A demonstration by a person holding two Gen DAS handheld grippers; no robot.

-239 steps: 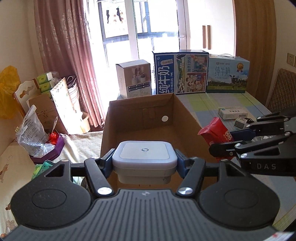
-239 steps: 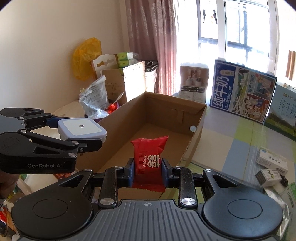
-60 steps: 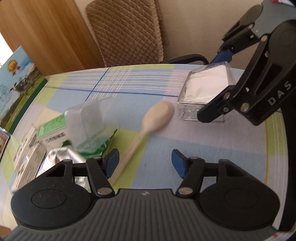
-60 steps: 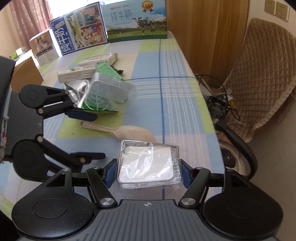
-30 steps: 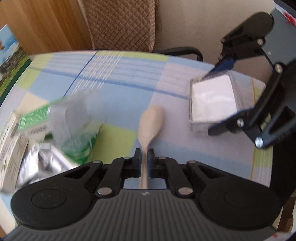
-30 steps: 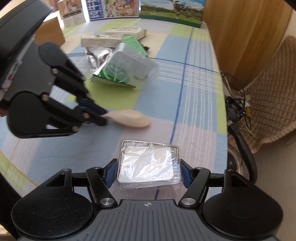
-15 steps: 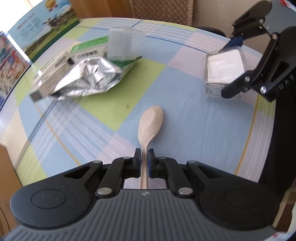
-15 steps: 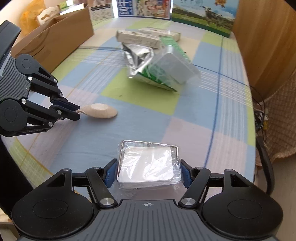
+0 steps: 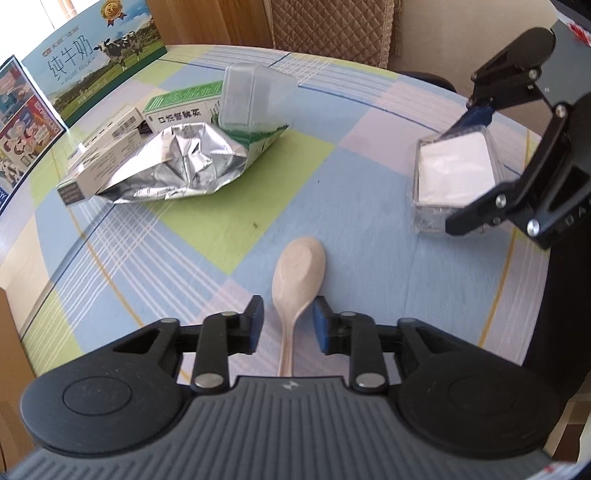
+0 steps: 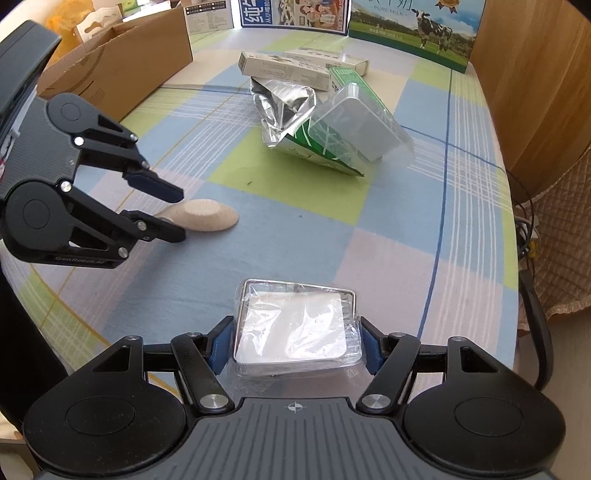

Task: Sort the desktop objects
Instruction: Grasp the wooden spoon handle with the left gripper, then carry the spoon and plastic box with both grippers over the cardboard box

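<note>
On the checked tablecloth (image 10: 388, 229) that covers the tabletop, a cardboard box (image 10: 122, 55) stands at the far left corner, and milk cartons (image 10: 413, 26) line the far edge. Toward the middle lies a heap: a crumpled foil bag (image 9: 173, 166), a green packet (image 10: 332, 147) with a clear plastic tub (image 10: 358, 122) on it, and small white boxes (image 10: 284, 70) behind.

At the near edge, the right gripper (image 10: 295, 345) pinches a clear case (image 10: 295, 328) holding a white pad, one finger pressed on each side.

Near the left edge, the left gripper (image 9: 288, 325) has just been opening; its fingers stand slightly spread on either side of the wooden spoon (image 9: 297, 280), which lies on the cloth between them, its handle untouched by the pads and its bowl pointing toward the heap.
</note>
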